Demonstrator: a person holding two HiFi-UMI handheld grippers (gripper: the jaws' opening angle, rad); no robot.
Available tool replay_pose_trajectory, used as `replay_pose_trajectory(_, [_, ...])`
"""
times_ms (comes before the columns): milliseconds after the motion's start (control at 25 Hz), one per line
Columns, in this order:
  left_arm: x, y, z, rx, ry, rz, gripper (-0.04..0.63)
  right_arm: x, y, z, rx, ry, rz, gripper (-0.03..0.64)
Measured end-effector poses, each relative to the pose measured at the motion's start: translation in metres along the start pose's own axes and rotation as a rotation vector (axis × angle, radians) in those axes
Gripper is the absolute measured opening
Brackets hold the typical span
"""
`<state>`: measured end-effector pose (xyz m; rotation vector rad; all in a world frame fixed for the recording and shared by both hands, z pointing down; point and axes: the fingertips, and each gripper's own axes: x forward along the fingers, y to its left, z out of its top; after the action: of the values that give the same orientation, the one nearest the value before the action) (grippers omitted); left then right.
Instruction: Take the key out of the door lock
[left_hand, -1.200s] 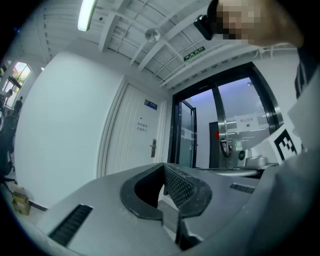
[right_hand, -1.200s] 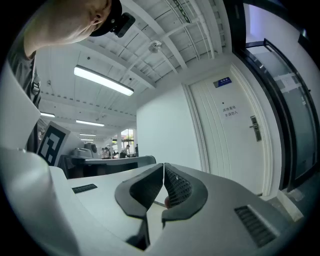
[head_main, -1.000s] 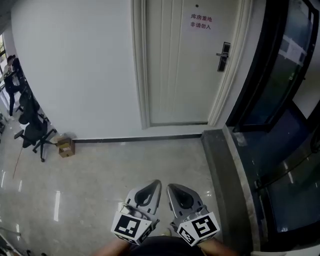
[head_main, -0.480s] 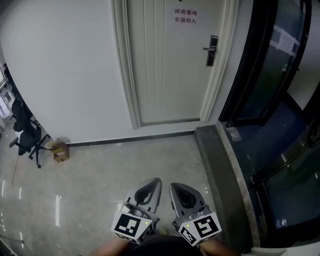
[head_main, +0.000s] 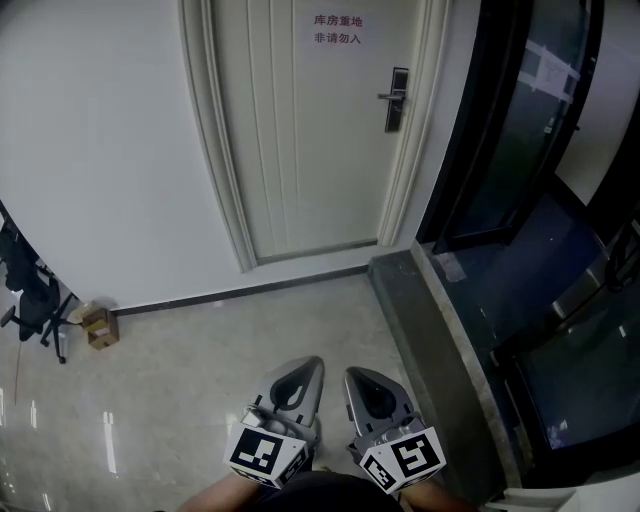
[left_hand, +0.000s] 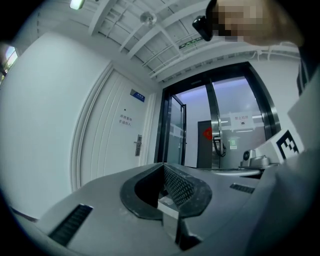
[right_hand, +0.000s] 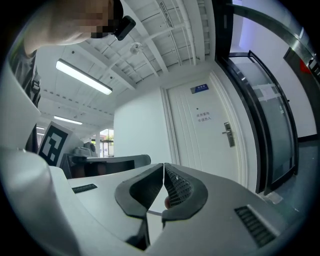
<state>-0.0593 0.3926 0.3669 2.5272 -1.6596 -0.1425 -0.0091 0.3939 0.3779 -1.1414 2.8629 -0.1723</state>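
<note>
A white door (head_main: 300, 130) stands ahead in the head view, with a dark lock plate and lever handle (head_main: 395, 98) on its right side. No key can be made out in the lock at this distance. My left gripper (head_main: 307, 366) and right gripper (head_main: 352, 374) are low at the bottom of the view, side by side and far from the door. Both are shut with nothing between the jaws. The left gripper view shows the lock (left_hand: 138, 145) far beyond the left gripper (left_hand: 163, 165). In the right gripper view the lock (right_hand: 229, 134) also sits far past the right gripper (right_hand: 163, 164).
Dark glass doors (head_main: 520, 150) run along the right, behind a dark stone threshold strip (head_main: 430, 330). A small cardboard box (head_main: 99, 326) and an office chair (head_main: 30, 300) stand by the wall at the left. A red-lettered sign (head_main: 336, 29) is on the door.
The door and lock have slid left and grown larger in the head view, so I have come closer. The box and chair drifted toward the left edge. Both grippers kept their pose.
</note>
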Motion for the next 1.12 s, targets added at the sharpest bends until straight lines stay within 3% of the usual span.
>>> replay_pose_trajectory(600, [0.115, 0.109, 0.014, 0.033, -0.015, -0.073, 0.003, 0.141, -0.067, 0.010, -0.026, -0.019, -0.086, 0.015])
replay_pose_trajectory(1120, [0.201, 0.140, 0.014, 0.024, -0.010, -0.124, 0.005, 0.199, -0.133, 0.019, -0.037, -0.038, -0.129, 0.015])
